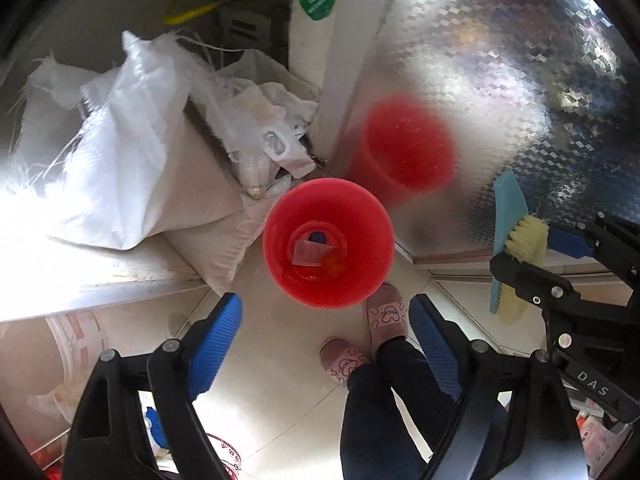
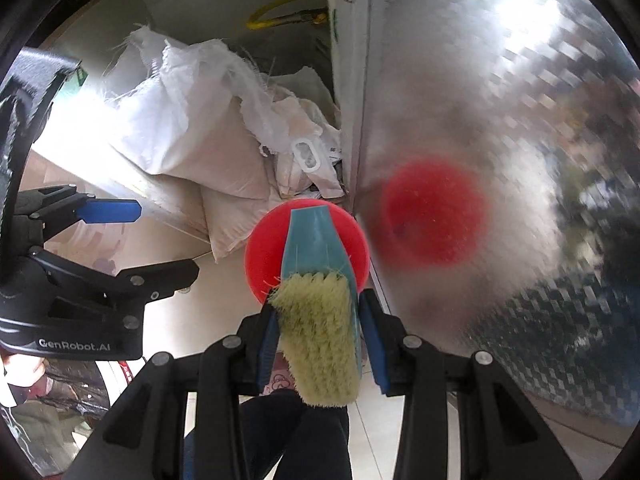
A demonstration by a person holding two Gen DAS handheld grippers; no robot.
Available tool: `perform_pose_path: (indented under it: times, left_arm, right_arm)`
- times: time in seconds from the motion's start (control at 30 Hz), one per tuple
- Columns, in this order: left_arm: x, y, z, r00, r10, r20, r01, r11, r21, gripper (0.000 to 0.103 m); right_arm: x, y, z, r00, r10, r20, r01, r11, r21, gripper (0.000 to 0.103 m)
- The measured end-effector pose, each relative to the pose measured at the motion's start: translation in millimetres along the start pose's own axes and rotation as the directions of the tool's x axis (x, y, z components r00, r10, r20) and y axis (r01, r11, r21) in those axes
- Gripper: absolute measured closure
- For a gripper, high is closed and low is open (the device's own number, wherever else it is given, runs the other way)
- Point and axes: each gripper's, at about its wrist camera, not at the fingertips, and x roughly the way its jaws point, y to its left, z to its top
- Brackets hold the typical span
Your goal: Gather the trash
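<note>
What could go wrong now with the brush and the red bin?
The right gripper holds the brush over the red bin; if the grip slips, the brush may drop in with the trash. The bin stands close beside the shiny metal panel and the slippers, so a bump might tip it.

sacks: white woven sacks [image 1: 132, 168] heaped ahead-left of the left gripper, frayed edges | panel: shiny checker-patterned metal panel [image 1: 500, 92] ahead-right, blurred red reflection on it | hose: yellow hose [image 1: 200, 10] far ahead | slippers: pink slippers [image 1: 386, 314] on pale floor tiles [image 1: 280, 380] below
</note>
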Motion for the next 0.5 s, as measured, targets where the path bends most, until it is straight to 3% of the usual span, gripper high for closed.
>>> perform_pose_path:
  times: [0.5]
  left_arm:
    - [2.4, 33.5, -17.7, 0.999, 0.05, -0.004, -0.05, 0.986, -0.158, 0.019]
  right_arm:
    - [17.3, 26.2, 17.5, 0.998, 0.053, -0.041, -0.058, 0.988, -0.141, 0.067]
